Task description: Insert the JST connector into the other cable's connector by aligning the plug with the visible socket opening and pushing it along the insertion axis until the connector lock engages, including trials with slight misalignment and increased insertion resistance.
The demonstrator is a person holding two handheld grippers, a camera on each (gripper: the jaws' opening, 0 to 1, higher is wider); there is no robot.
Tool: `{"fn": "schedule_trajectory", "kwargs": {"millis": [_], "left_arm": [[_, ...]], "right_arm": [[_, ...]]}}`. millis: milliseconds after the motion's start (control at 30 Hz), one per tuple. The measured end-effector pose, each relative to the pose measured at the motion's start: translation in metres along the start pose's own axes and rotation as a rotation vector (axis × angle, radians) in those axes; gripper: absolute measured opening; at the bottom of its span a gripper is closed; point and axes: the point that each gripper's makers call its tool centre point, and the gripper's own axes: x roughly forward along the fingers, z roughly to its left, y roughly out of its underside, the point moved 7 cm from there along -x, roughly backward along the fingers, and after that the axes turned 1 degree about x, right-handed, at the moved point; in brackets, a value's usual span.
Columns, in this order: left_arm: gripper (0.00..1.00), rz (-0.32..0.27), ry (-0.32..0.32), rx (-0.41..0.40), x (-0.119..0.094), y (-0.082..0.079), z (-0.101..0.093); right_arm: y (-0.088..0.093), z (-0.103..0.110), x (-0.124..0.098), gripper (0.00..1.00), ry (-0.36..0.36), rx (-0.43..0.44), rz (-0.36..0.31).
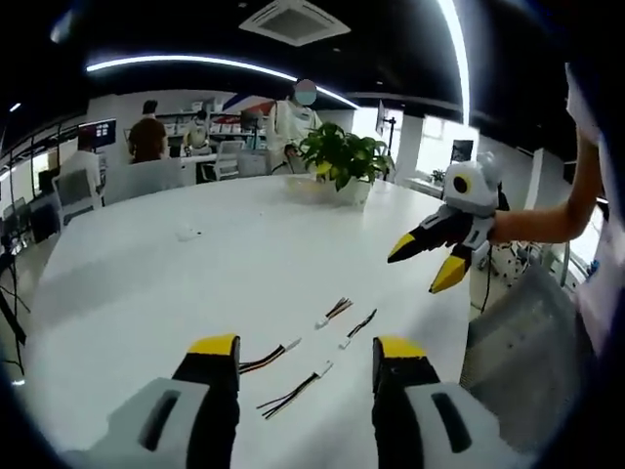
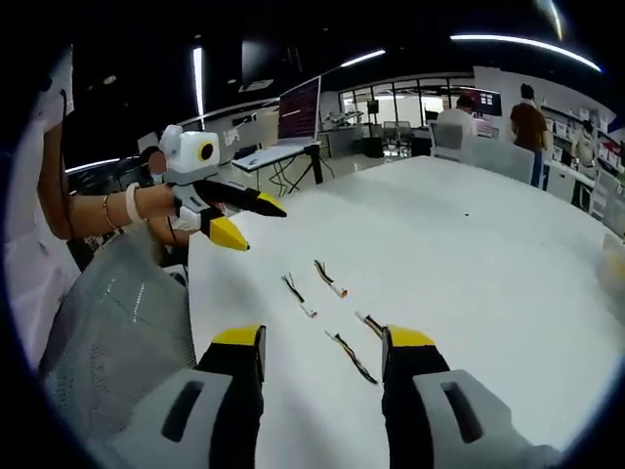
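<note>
Cables below both raised, parted grippers

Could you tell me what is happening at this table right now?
A person holds a tool in each hand above a white table, both open and holding nothing. Four short cables with white connectors lie on the table, untouched. The left tool hovers just over the near cables, while the right tool is held up off to the side. No connector has been picked up or mated yet. Other people stand in the background.
</note>
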Motion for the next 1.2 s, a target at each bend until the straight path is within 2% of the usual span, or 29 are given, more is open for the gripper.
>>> {"fn": "schedule_trajectory", "kwargs": {"millis": [233,467,533,567,633,733,933,1000,1200], "left_arm": [[0.52,-0.016,0.019,-0.022,0.009,-0.006,0.006],[0.50,0.049,0.060,0.017,0.024,0.004,0.013],[0.49,-0.005,0.105,-0.046,0.027,-0.003,0.008],[0.48,-0.025,0.115,-0.045,0.028,-0.008,0.008],[0.46,-0.023,0.109,-0.019,0.032,-0.010,0.011],[0.46,-0.031,0.118,-0.031,0.037,-0.010,0.021],[0.46,0.027,0.157,0.006,0.054,0.004,0.034],[0.46,0.038,0.162,0.010,0.054,0.005,0.033],[0.44,0.075,0.179,0.030,0.061,0.017,0.047]], "right_arm": [[-0.005,-0.010,0.008,0.41,-0.028,-0.014,-0.012],[-0.006,-0.018,0.016,0.39,-0.048,-0.037,0.003],[-0.004,-0.022,0.020,0.39,-0.049,-0.053,0.020],[-0.004,-0.023,0.022,0.39,-0.051,-0.057,0.023],[-0.003,-0.026,0.025,0.39,-0.062,-0.056,0.023],[-0.006,-0.029,0.029,0.38,-0.077,-0.059,0.006],[-0.006,-0.038,0.039,0.37,-0.095,-0.077,0.017],[-0.006,-0.040,0.041,0.36,-0.108,-0.074,0.014],[-0.002,-0.045,0.052,0.35,-0.125,-0.088,0.038]]}}
